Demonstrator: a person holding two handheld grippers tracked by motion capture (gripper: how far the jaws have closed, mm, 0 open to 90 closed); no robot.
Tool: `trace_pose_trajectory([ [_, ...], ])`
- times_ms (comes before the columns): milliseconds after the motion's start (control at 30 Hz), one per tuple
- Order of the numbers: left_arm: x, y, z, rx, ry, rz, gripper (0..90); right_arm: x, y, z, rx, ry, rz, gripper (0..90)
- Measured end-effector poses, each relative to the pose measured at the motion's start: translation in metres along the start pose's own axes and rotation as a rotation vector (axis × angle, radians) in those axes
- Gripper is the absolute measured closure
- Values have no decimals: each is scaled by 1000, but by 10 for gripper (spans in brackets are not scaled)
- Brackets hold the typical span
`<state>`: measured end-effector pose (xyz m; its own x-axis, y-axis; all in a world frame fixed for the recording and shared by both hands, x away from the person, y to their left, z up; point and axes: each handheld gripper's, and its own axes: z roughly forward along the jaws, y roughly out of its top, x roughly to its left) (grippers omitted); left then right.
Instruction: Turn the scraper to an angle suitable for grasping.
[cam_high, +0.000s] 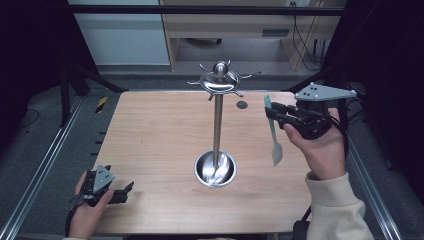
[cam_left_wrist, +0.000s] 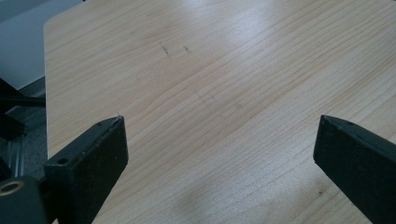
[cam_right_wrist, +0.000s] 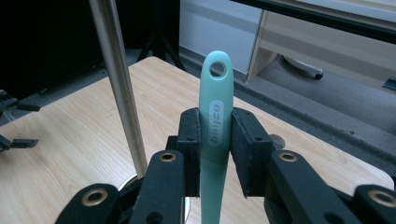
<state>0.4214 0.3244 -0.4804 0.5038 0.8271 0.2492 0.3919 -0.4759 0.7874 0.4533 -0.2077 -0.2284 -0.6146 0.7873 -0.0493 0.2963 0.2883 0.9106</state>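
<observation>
A steel utensil stand (cam_high: 218, 122) rises from a round base (cam_high: 215, 169) at the table's middle, with hook arms (cam_high: 220, 81) around its ball top. My right gripper (cam_high: 274, 112) is shut on a mint-green spatula (cam_high: 273, 131) held upright to the right of the pole, handle up, pale blade hanging down. In the right gripper view the handle (cam_right_wrist: 215, 116) with its hanging hole sits clamped between the pads, the pole (cam_right_wrist: 119, 84) to the left. My left gripper (cam_high: 125, 191) rests low at the table's front left corner, open, with bare wood between its fingers (cam_left_wrist: 100, 154).
The wooden table (cam_high: 160, 130) has a small dark round mark (cam_high: 242, 105) near its back right. Metal rails (cam_high: 45, 165) run along both sides. A wooden cabinet (cam_high: 240, 30) stands on the floor beyond the far edge.
</observation>
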Motion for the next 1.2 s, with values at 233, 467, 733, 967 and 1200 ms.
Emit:
trace_pose_trajectory([
  [233, 0, 0, 0, -1, -1, -1, 29, 4, 4, -6, -37, 10, -9, 742],
  [467, 0, 0, 0, -1, -2, 0, 29, 6, 6, -11, -77, 26, -4, 742],
  [733, 0, 0, 0, 0, -1, -1, 29, 8, 9, -14, -113, 37, -5, 742],
  [967, 0, 0, 0, 1, -3, 1, 29, 15, 10, -18, -148, 78, -21, 743],
  [1200, 0, 0, 0, 1, -3, 2, 29, 25, 14, -20, -175, 120, -40, 742],
])
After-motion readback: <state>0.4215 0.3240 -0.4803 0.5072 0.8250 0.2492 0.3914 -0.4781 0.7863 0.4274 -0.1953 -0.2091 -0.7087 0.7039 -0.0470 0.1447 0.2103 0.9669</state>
